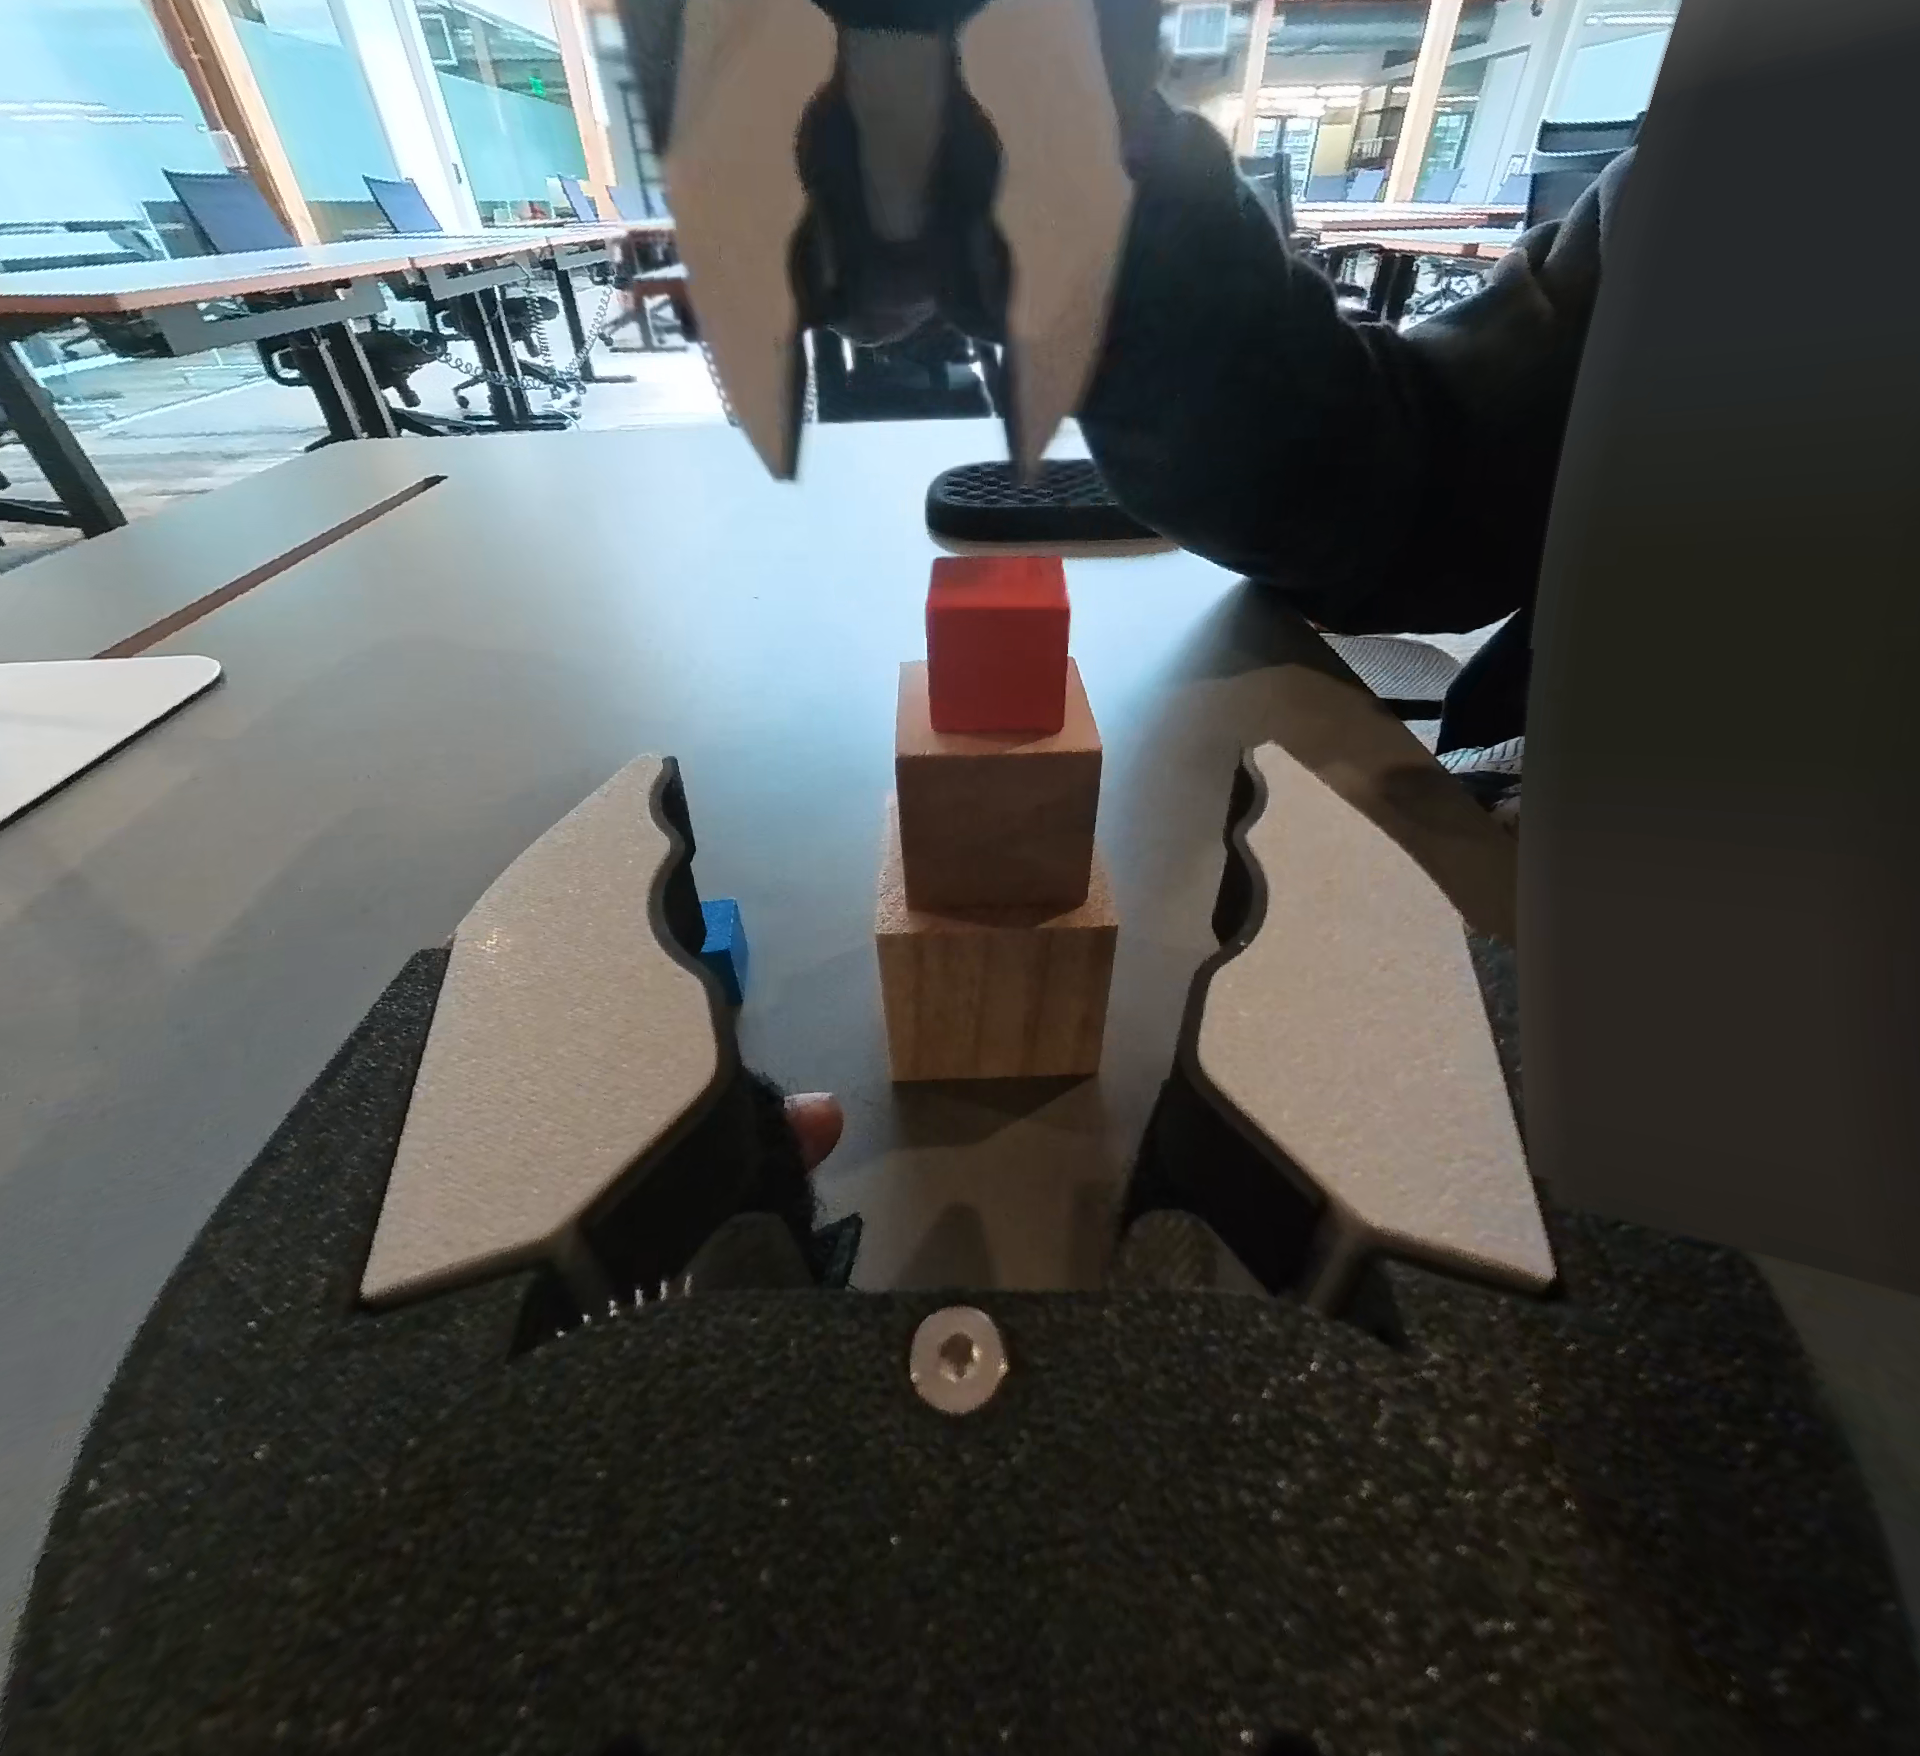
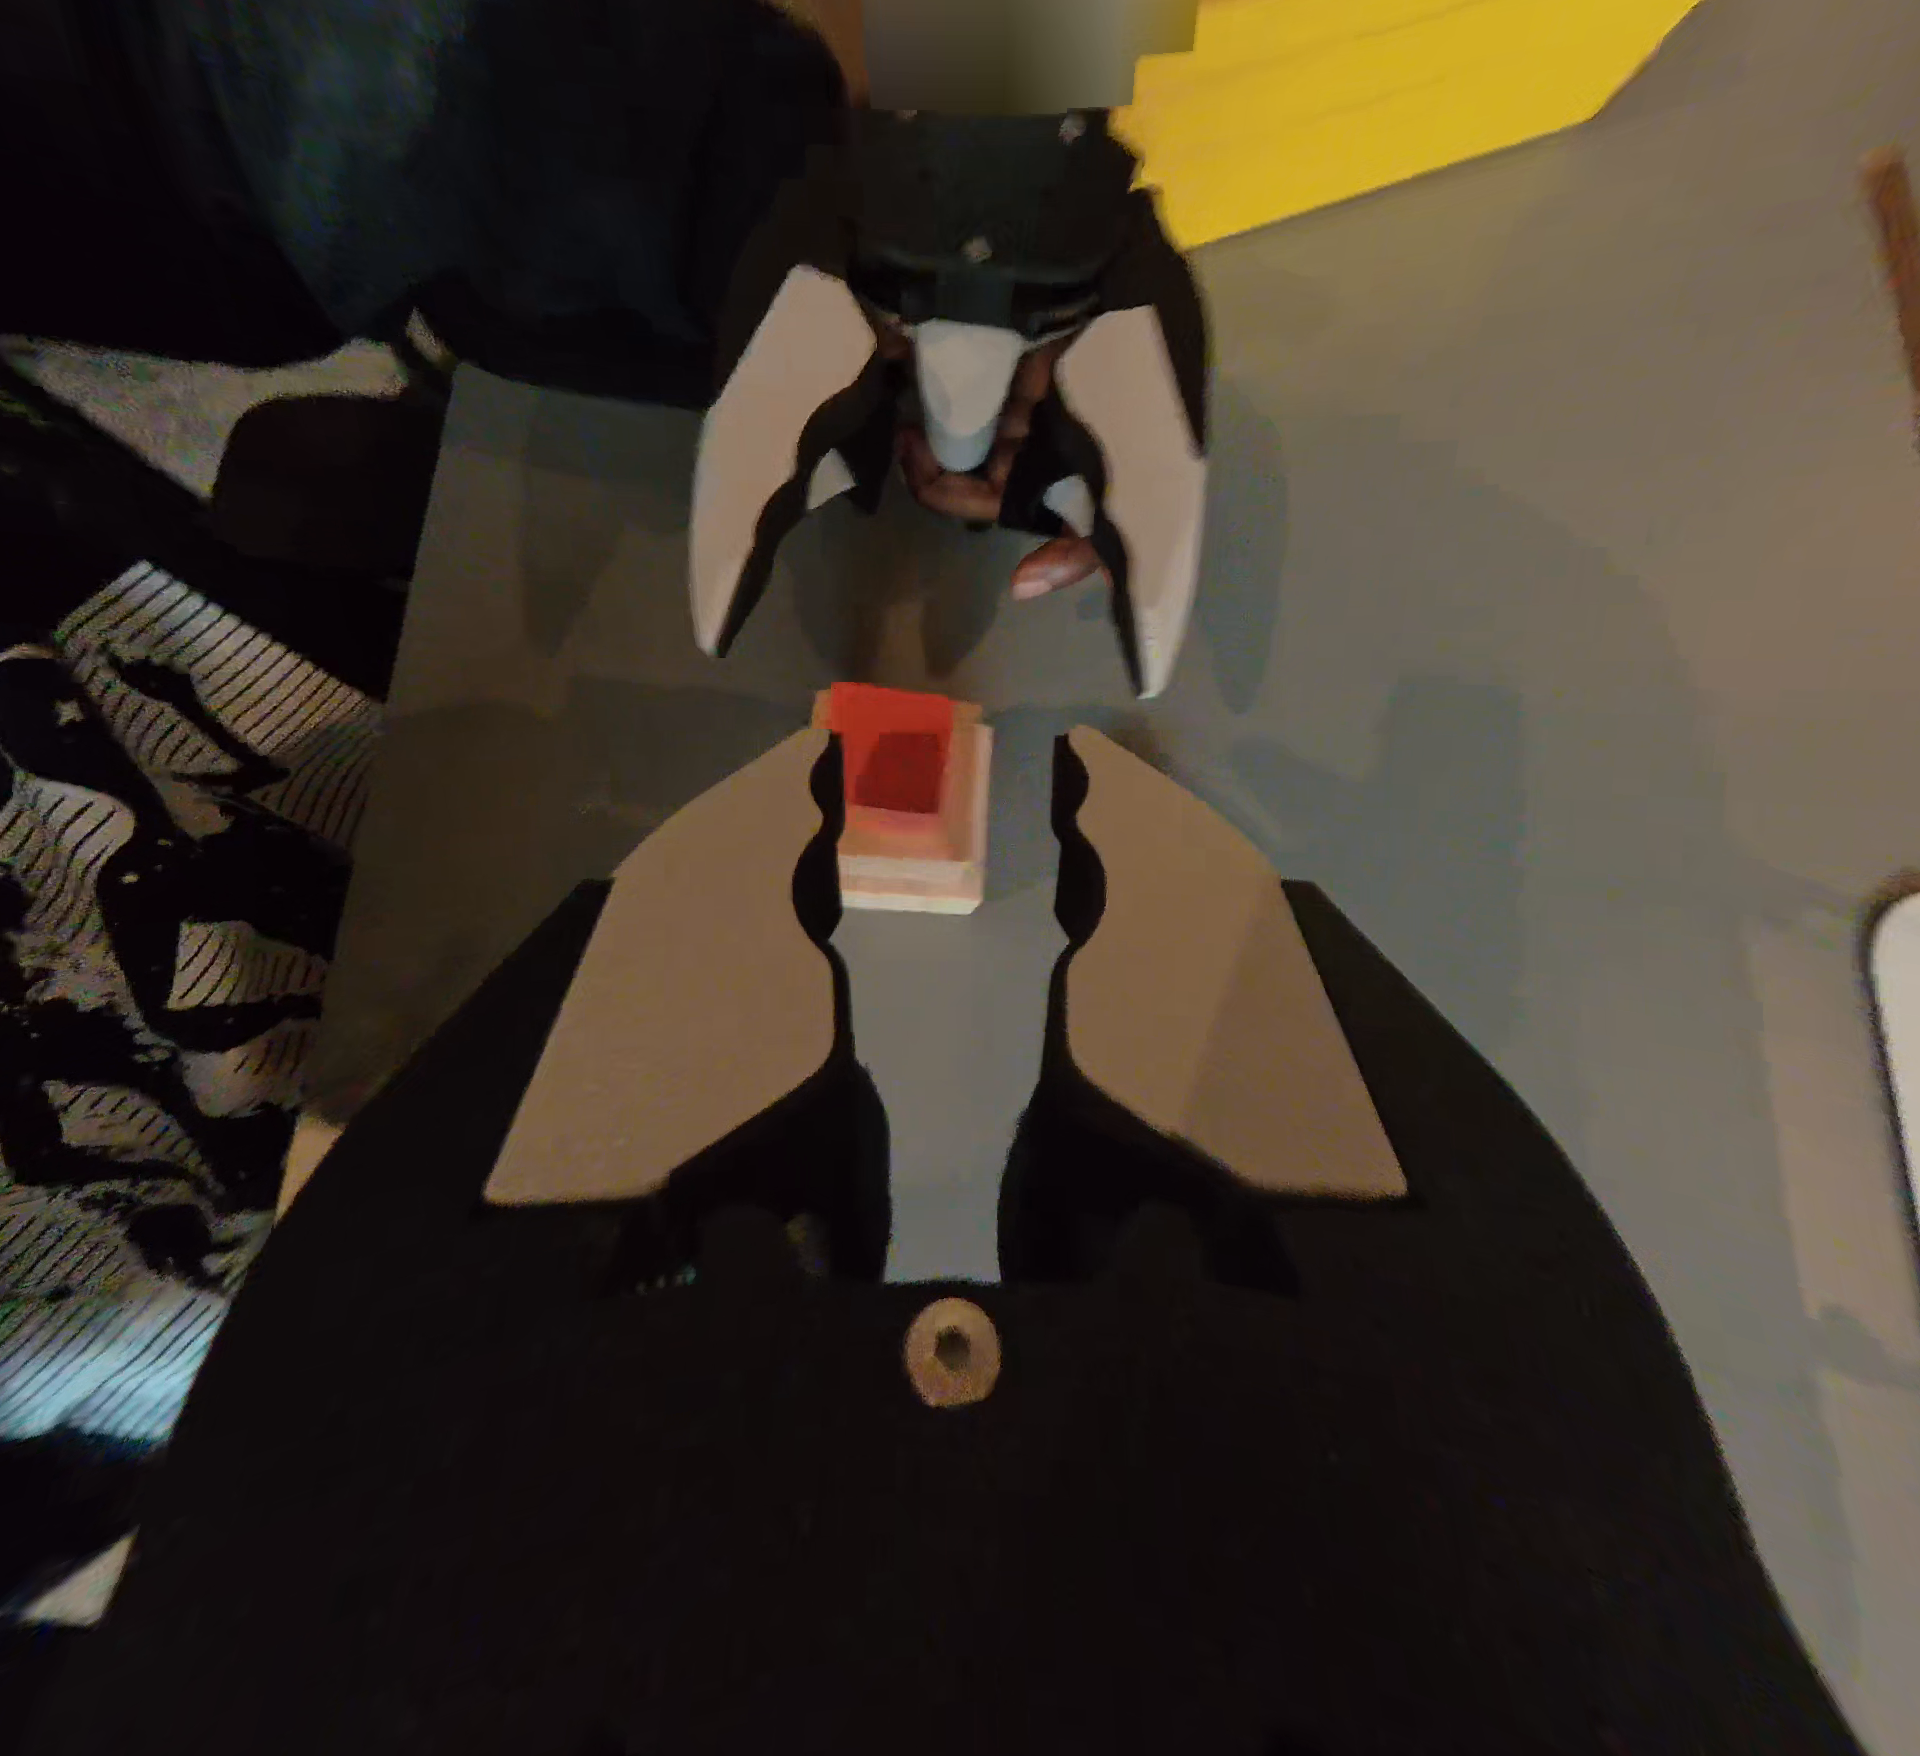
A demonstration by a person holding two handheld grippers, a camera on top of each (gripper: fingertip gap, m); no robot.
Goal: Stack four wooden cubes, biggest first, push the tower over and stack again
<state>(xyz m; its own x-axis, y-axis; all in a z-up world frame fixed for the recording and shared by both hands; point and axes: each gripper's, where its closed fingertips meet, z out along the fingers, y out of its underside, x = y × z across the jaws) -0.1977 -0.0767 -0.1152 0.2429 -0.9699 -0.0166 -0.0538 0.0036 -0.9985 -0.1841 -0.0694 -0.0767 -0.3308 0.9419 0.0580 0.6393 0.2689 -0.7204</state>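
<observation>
Blue cube (image 1: 724,950) shows only in the left view — both tools, left (image 1: 956,865) and right (image 2: 943,807), gape empty.

Dark table (image 1: 520,667) bears pale cube (image 1: 995,1000), blue cube (image 1: 724,948), perhaps a pad (image 1: 94,719).

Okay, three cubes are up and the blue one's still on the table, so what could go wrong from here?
1. The red cube sits slightly off-centre on the dark wooden cube, so adding a fourth may tip it.
2. The right gripper hangs open just above the tower; dropping lower could knock it.
3. The blue cube is half hidden behind the left gripper finger, so reaching for it risks brushing the light base cube.
</observation>
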